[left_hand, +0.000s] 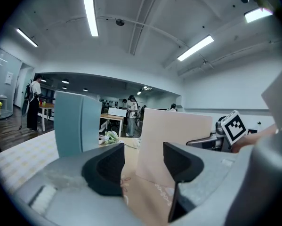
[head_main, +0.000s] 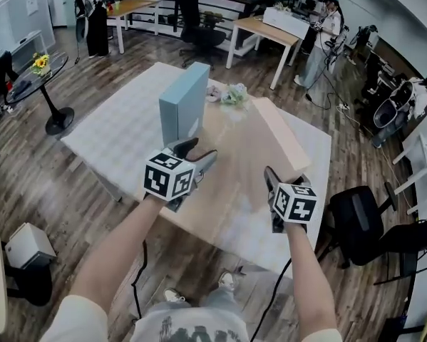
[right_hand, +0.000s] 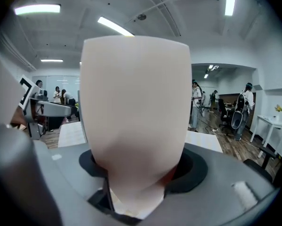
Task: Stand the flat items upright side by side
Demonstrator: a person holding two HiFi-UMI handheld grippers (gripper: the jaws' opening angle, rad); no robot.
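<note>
Both grippers reach out from the person's forearms over a cloth-covered table [head_main: 120, 130]. The left gripper [head_main: 197, 150] hovers at the near foot of a blue-grey box [head_main: 184, 109], which stands upright. Its jaws are spread and grasp nothing. To the right of the blue box, and apart from it, is a pale pink box [head_main: 281, 137]. It looks raised on its long edge, though possibly leaning. The right gripper [head_main: 286, 180] is clamped across the pink box's near end, pads on both broad faces. The pink box looks stiff, light and smooth-skinned, so it may slip or topple. A hold low on the end, squeezing the broad faces, seems safest.
</note>
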